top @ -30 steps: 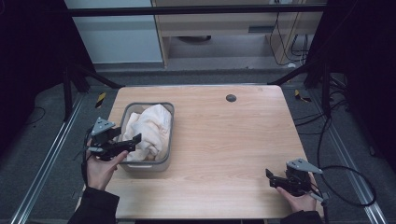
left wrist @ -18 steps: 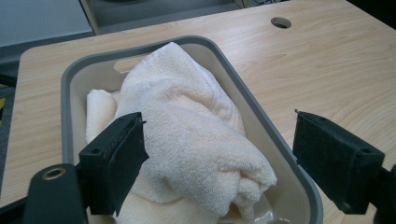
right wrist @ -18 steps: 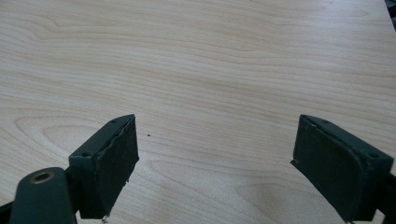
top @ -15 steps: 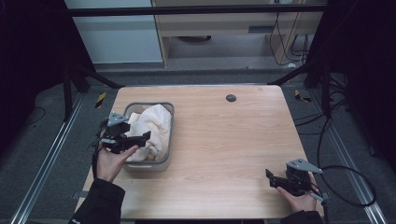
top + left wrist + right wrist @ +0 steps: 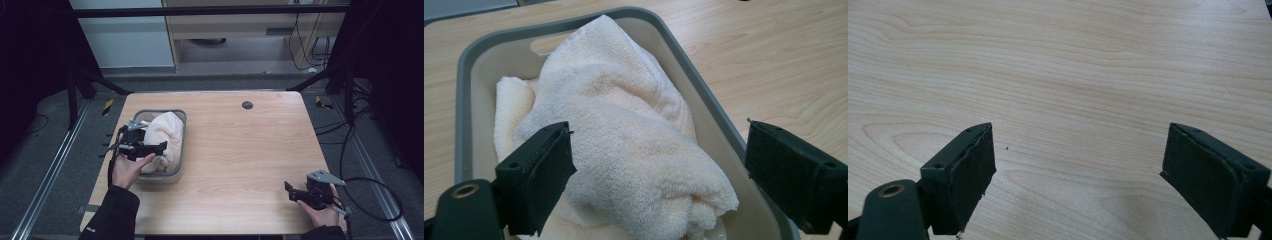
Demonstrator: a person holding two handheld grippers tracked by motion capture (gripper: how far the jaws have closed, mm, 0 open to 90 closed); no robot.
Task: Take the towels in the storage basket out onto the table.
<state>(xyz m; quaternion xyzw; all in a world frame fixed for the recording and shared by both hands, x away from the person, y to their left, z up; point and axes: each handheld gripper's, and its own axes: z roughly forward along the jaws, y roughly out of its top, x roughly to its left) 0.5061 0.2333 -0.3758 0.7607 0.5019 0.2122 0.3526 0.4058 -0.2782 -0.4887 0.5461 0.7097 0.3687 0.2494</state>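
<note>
Desk (image 5: 240, 150): pale wood, your work surface. The broad middle and far right lie open, with free room between the bin and your right hand. One small dark round spot (image 5: 247, 105) sits near the far edge.

Bin (image 5: 181, 145): grey, rounded corners, at the left side of the desk, its left wall close to the desk's left edge. In the left claw view its right rim (image 5: 704, 95) runs close beside bare wood.

Towel (image 5: 162, 135): cream terry, bunched and rolled, inside the bin and mounded above its rim. The left claw view shows its looped pile and a folded end (image 5: 704, 200) toward the near corner, detail the high view does not give.

Left claw (image 5: 159, 146): in your left hand (image 5: 127, 169), over the near part of the bin. Jaws stand wide apart, one on either side of the towel roll; whether a pad (image 5: 541, 170) touches the cloth you cannot tell. It grips nothing.

Right claw (image 5: 289, 187): in your right hand (image 5: 320, 212), near the desk's near right corner, well apart from the bin. Jaws spread wide, empty, with bare wood grain (image 5: 1073, 100) between them.
</note>
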